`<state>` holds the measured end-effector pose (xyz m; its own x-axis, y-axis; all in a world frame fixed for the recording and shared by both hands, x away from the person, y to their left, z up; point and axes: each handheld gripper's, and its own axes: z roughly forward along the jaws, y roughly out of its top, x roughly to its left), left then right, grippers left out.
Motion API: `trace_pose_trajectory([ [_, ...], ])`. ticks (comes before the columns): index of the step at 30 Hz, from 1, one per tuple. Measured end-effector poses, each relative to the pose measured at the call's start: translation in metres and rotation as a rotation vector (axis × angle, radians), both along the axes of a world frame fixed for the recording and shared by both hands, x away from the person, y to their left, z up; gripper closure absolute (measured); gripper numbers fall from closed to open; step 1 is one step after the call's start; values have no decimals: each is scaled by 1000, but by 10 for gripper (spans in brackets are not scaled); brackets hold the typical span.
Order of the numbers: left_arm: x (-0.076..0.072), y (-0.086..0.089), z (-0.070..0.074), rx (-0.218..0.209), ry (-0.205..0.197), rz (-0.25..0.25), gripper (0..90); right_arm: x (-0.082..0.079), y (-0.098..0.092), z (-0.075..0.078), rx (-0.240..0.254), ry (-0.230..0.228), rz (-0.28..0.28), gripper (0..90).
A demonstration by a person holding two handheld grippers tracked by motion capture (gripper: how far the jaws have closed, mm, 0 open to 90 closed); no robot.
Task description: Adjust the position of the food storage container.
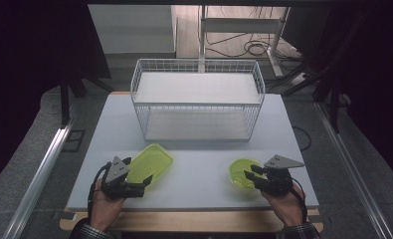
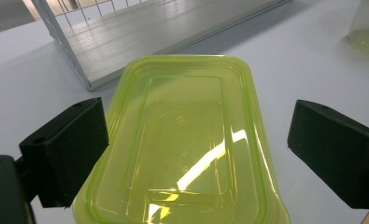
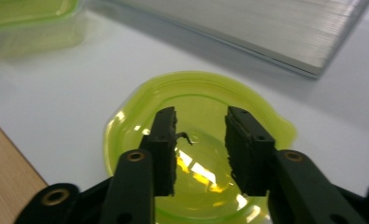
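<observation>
left claw (image 2: 196,154) gapes wide around the rectangular green lid (image 2: 187,140); right claw (image 3: 201,144) part-open over the round green lid (image 3: 196,116).

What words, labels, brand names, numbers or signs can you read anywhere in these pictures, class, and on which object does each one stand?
None can be read.
Rectangular yellow-green plastic lid: faint embossed marks near its centre, too small and glare-washed to read.
Round yellow-green plastic lid: no print visible.
White wire basket, white table, left gripper and right gripper: no text visible.
</observation>
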<state>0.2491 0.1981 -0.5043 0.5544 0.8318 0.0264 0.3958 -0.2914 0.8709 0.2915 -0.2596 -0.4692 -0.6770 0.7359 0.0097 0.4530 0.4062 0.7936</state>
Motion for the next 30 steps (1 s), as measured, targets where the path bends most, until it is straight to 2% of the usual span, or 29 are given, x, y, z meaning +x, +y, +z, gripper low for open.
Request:
trace_pose_trajectory([
  [5, 0, -2, 0, 11, -1, -4, 50, -2, 12, 2, -24, 6, 40, 842],
  [7, 0, -2, 0, 15, -2, -6, 50, -2, 14, 2, -17, 15, 45, 885],
  [13, 0, -3, -1, 21, -2, -3, 51, -3, 27, 4, 7, 30, 99, 891],
  [22, 0, -3, -1, 24, 4, 1, 51, -2, 63, -2, -24, 44, 187, 892],
  [24, 1, -3, -1, 25, 5, 2, 51, -1, 69, -5, -45, 50, 200, 892],
  [28, 1, -4, -1, 30, 7, 3, 51, 4, 72, -12, -87, 58, 188, 892],
  [30, 1, -4, -1, 33, 8, 2, 51, 6, 69, -13, -81, 65, 177, 891],
])
